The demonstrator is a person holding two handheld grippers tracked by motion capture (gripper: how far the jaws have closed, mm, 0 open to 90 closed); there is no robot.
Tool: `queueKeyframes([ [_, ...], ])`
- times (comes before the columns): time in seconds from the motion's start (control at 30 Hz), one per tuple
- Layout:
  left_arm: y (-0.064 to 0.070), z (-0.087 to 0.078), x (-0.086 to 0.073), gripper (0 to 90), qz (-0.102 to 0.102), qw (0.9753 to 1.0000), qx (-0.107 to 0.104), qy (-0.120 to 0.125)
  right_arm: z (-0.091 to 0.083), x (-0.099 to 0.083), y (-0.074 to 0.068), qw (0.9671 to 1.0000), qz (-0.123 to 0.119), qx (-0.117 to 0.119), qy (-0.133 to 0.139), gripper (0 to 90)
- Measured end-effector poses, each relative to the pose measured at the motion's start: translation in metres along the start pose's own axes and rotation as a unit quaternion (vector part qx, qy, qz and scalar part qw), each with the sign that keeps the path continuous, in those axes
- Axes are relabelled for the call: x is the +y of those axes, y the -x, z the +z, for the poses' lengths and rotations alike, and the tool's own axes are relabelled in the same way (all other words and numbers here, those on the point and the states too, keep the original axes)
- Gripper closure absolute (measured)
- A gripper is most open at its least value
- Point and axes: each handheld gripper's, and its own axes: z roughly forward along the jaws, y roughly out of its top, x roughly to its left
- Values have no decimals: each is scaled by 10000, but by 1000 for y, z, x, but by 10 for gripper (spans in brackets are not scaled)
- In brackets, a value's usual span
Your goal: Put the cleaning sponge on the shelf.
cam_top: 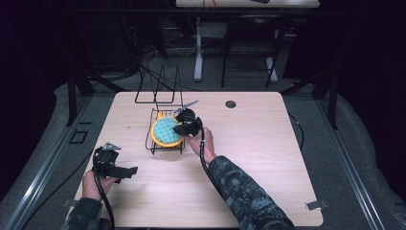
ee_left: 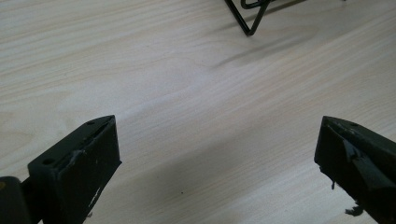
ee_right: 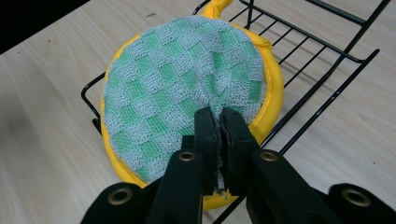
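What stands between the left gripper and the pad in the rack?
Nothing visible: bare wooden table lies between the open left gripper and the wire rack. The right gripper already pinches the green-and-yellow pad there.

the left claw hangs wide apart over the wooden table, wire rack beyond.
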Motion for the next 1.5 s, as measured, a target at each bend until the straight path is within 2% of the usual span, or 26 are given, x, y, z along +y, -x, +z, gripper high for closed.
queueKeyframes([
  [0.13, 0, -1, 0, 3, -7, 10000, -16, -17, 5, -1, 0, 9999, 59, -83, -75, 860],
  [0.2, 0, 0, 0, 3, -1, 10000, -1, -5, 7, -2, 1, 9996, 220, -106, -115, 856],
  [0.37, 0, 0, 0, 3, -17, 10000, -24, -28, 11, -5, 4, 9989, 417, -144, -144, 849],
  [0.4, 0, 0, 0, 3, -3, 10000, -27, -29, 12, -5, 4, 9985, 512, -126, -124, 844],
  [0.57, 1, 0, 0, 3, -1, 10000, -24, -40, 10, -6, 5, 9983, 570, -75, -134, 812],
  [0.67, 1, 0, 0, 3, 1, 10000, -24, -37, 11, -7, 5, 9977, 672, 69, -107, 785],
  [0.77, 0, 0, 0, 3, 1, 10000, -26, -41, 11, -7, 5, 9975, 686, 105, -96, 755],
  [0.9, 0, 0, 0, 3, -4, 10000, -18, -22, 6, -7, 5, 9976, 675, 169, -52, 569],
  [1.03, 1, 0, 1, 3, 0, 10000, 7, -1, -2, -7, 2, 9984, 508, 245, 21, 396],
  [1.17, 1, 0, 1, 3, 0, 10000, -7, -12, -12, -6, 0, 9989, 375, 289, -16, 220],
  [1.3, 1, 0, 1, 3, 14, 10000, -5, -7, -24, -6, -1, 9992, 238, 326, 27, 137],
  [1.5, 2, 0, 1, 3, 33, 10000, -5, -2, -49, -11, -4, 9995, -132, 301, -33, 28],
])
